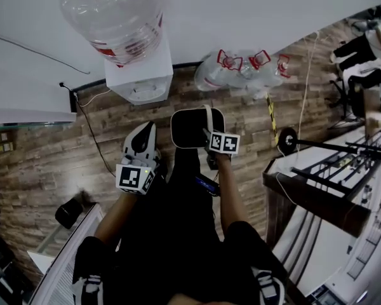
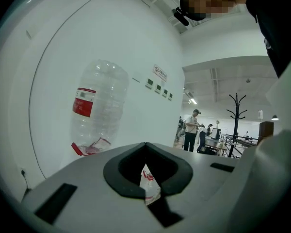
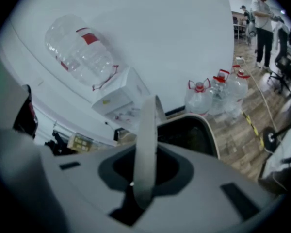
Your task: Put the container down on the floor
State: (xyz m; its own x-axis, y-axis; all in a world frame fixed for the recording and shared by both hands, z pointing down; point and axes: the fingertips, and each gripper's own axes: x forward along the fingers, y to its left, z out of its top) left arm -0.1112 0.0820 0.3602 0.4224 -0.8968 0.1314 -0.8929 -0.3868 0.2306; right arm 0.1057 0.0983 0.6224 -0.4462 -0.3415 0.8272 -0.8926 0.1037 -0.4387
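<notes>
A black container [image 1: 192, 129] with a pale rim hangs over the wooden floor just ahead of the person's legs. Its white strap handle [image 3: 146, 140] runs straight up through my right gripper [image 3: 144, 171], which is shut on it; the container's dark inside [image 3: 191, 135] shows just beyond. In the head view the right gripper [image 1: 211, 132] sits at the container's right rim. My left gripper [image 1: 143, 135] is to the left of the container, apart from it, pointing at the wall. Its jaws look shut [image 2: 148, 174], with a small white-and-red scrap [image 2: 150, 183] in the slot.
A white water dispenser [image 1: 140, 78] with an upturned clear bottle [image 1: 117, 14] stands against the wall ahead. Several water bottles [image 1: 241, 68] with red handles sit on the floor to its right. A dark rack [image 1: 330, 170] is at the right. People stand far off [image 2: 190, 130].
</notes>
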